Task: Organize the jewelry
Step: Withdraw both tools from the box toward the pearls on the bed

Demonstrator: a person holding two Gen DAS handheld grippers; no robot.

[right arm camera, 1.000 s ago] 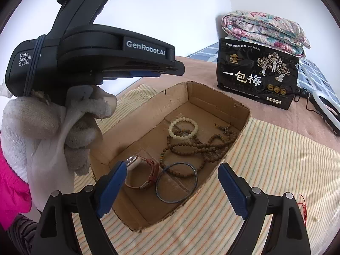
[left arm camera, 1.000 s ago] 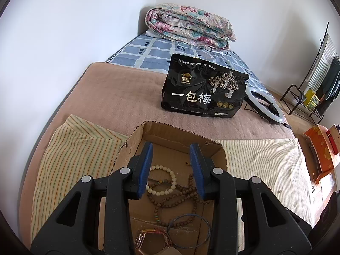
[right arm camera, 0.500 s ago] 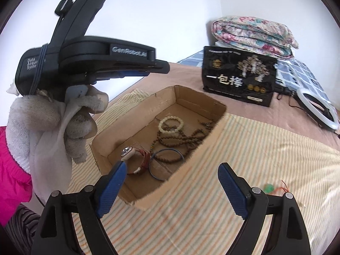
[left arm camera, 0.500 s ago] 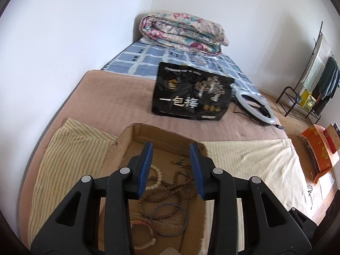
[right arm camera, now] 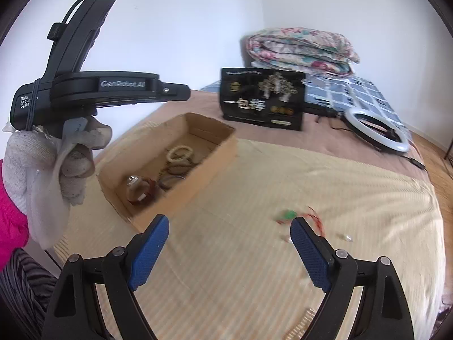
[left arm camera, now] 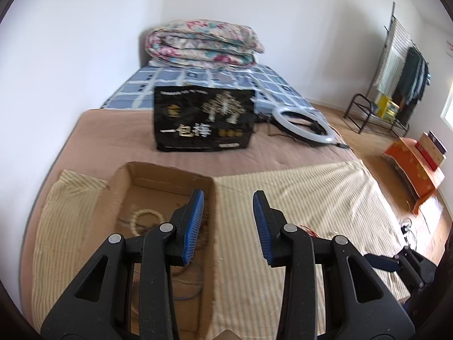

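Blue-padded, the right gripper [right arm camera: 229,238] gapes wide and empty over the striped cloth [right arm camera: 283,289]; the left gripper [left arm camera: 228,215], jaws narrowly parted, holds nothing. Just past the right finger lies a small green charm on red cord [right arm camera: 291,215], light, limp, probably best pinched at the bead. Farther off, the cardboard box [right arm camera: 198,181] holds bead bracelets.

A bright bedroom with plain white walls.

The bed [left arm camera: 119,138] runs into the corner, covered by a brown blanket, a blue checked sheet [left arm camera: 198,78] and a folded flowered quilt [left arm camera: 203,44] at its far end. To the right lie a wooden floor [left arm camera: 365,138], a black metal rack [left arm camera: 371,113] and hanging clothes [left arm camera: 410,79]. Daylight fills the room.
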